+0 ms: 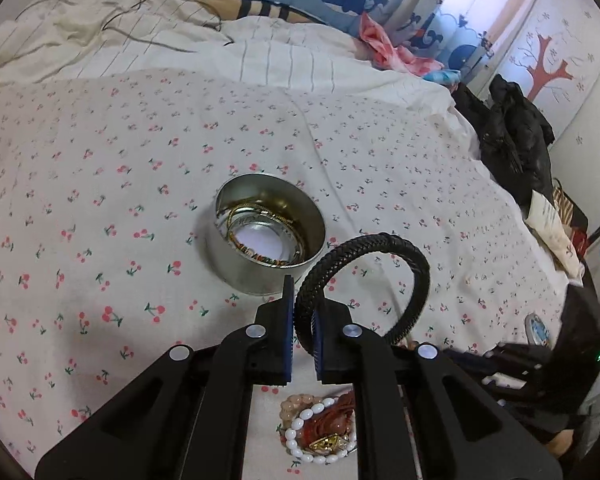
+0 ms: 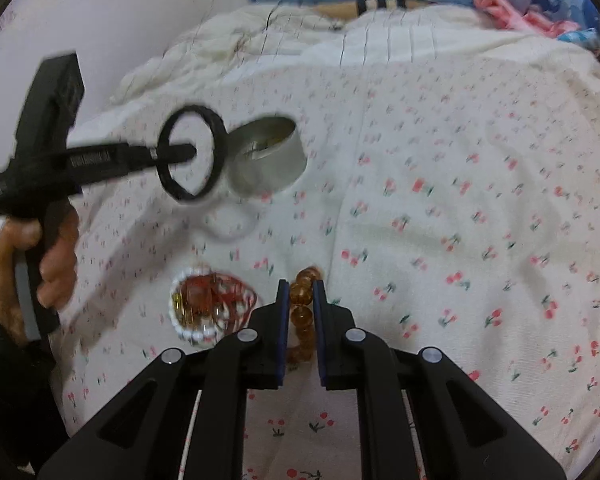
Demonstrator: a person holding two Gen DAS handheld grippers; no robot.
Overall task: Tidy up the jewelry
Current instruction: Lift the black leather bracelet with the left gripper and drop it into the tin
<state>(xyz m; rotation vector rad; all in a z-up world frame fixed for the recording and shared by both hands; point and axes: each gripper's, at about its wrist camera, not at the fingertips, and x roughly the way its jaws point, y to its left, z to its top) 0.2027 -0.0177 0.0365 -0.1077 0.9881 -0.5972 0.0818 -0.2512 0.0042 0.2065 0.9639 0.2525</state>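
Observation:
My left gripper [image 1: 303,316] is shut on a black braided bracelet [image 1: 400,252] and holds it in the air just short of a round metal tin [image 1: 236,268]; several thin gold bangles [image 1: 256,236] lie in the tin. In the right wrist view the left gripper [image 2: 188,152] carries the black bracelet [image 2: 216,128] beside the tin [image 2: 276,164]. My right gripper [image 2: 301,292] is shut on an amber bead bracelet [image 2: 300,312], low over the bed. A pile of white-bead and red jewelry [image 2: 208,304] lies left of it; it also shows in the left wrist view [image 1: 320,432].
All lies on a bedsheet [image 1: 100,200] printed with cherries. A rumpled white duvet [image 1: 140,32] and a blue curtain are behind. Black clothing [image 1: 516,140] and clutter sit off the bed's right edge.

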